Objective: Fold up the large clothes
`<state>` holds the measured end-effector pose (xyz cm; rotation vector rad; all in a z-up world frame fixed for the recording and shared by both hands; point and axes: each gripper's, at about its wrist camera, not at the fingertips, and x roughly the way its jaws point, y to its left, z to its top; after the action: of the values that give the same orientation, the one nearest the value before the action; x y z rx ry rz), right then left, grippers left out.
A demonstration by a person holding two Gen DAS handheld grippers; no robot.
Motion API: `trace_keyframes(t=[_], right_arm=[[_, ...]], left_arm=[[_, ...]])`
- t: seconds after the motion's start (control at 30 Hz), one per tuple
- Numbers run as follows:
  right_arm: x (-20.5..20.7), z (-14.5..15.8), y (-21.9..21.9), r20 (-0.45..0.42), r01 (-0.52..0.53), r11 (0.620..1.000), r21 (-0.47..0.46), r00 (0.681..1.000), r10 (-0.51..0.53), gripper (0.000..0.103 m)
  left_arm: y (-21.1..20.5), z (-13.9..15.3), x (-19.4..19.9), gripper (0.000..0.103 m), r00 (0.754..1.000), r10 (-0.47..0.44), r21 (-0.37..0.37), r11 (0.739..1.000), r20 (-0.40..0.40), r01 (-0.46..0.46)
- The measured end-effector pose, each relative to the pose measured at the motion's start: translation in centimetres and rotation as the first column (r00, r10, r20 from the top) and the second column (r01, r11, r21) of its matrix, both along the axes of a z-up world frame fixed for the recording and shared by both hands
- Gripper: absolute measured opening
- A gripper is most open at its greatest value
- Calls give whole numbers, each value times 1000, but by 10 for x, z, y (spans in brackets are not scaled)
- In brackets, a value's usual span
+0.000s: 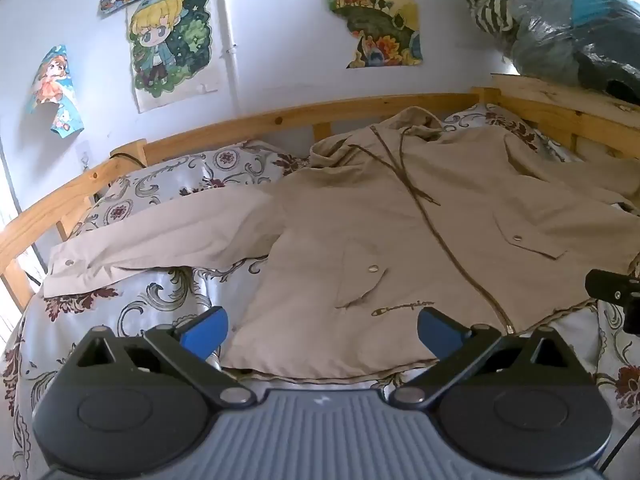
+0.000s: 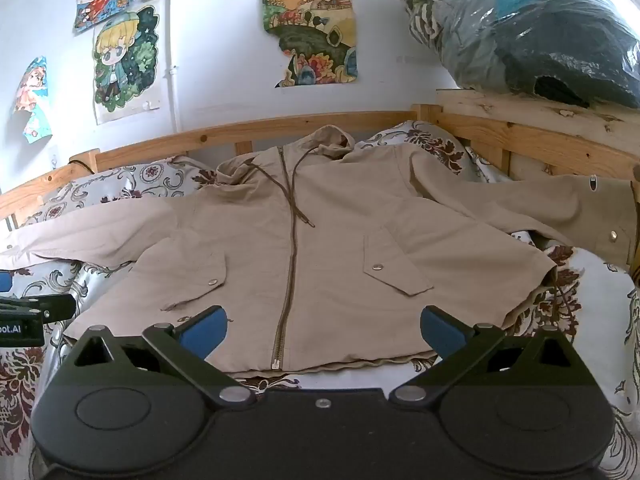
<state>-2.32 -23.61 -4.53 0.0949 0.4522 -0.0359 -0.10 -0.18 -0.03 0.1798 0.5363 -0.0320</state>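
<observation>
Beige jacket flat, zipped, spread across floral bedspread, hood at 12 o'clock. Left gripper, right gripper both spread wide, empty, hovering over hem at 6.

Jacket: matt beige cloth, shiny metal snaps, metal zip. Bedsheet: smooth printed cloth. Bed frame: bare knotty wood. Posters: paper. Bag: glossy plastic.

My left gripper tilts gently downward, blue pads spread to full width, nothing between them. My right gripper matches it, jaws wide and empty.
</observation>
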Motion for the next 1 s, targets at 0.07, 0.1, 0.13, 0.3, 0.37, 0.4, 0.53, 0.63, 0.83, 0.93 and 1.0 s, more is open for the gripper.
trace_keyframes(t=[0.07, 0.1, 0.13, 0.3, 0.37, 0.4, 0.53, 0.63, 0.83, 0.93, 1.0], right_arm=[[0, 0, 0, 3, 0, 1000, 2, 1000, 0, 102], [0, 0, -1, 3, 0, 1000, 2, 1000, 0, 102], [0, 0, -1, 1, 0, 1000, 2, 1000, 0, 102], [1, 0, -1, 1, -1, 1000, 3, 1000, 1, 102], [2, 0, 0, 1, -2, 1000, 1, 1000, 2, 102], [2, 0, 1, 1, -2, 1000, -1, 1000, 2, 102], [1, 1, -1, -5, 2, 1000, -1, 1000, -2, 102], [1, 1, -2, -5, 4, 1000, -1, 1000, -4, 102], [2, -1, -2, -9, 7, 1000, -1, 1000, -7, 102], [2, -1, -2, -15, 21, 1000, -14, 1000, -21, 102], [4, -2, -2, -19, 33, 999, -20, 999, -33, 102]], left_arm=[[0, 0, 0, 102, 1000, 4, -5, 1000, -1, -4], [-1, 0, -1, 102, 1000, 6, -8, 1000, -2, -6], [-1, 1, -1, 102, 1000, 8, -10, 1000, -1, -8], [-10, 3, -2, 102, 1000, -1, -2, 1000, 1, 1], [-7, 4, -2, 102, 1000, 2, -9, 1000, 4, -2], [-8, 4, -3, 102, 1000, 3, -11, 1000, 6, -3], [-2, 5, -4, 102, 1000, 2, -26, 1000, 22, -1], [-2, 4, -5, 102, 1000, 0, -24, 1000, 24, 1], [-1, 4, -5, 102, 1000, 1, -24, 1000, 22, 0], [-1, 6, -5, 102, 1000, -1, -26, 1000, 28, 2], [-1, 6, -5, 102, 1000, -3, -24, 1000, 28, 4]])
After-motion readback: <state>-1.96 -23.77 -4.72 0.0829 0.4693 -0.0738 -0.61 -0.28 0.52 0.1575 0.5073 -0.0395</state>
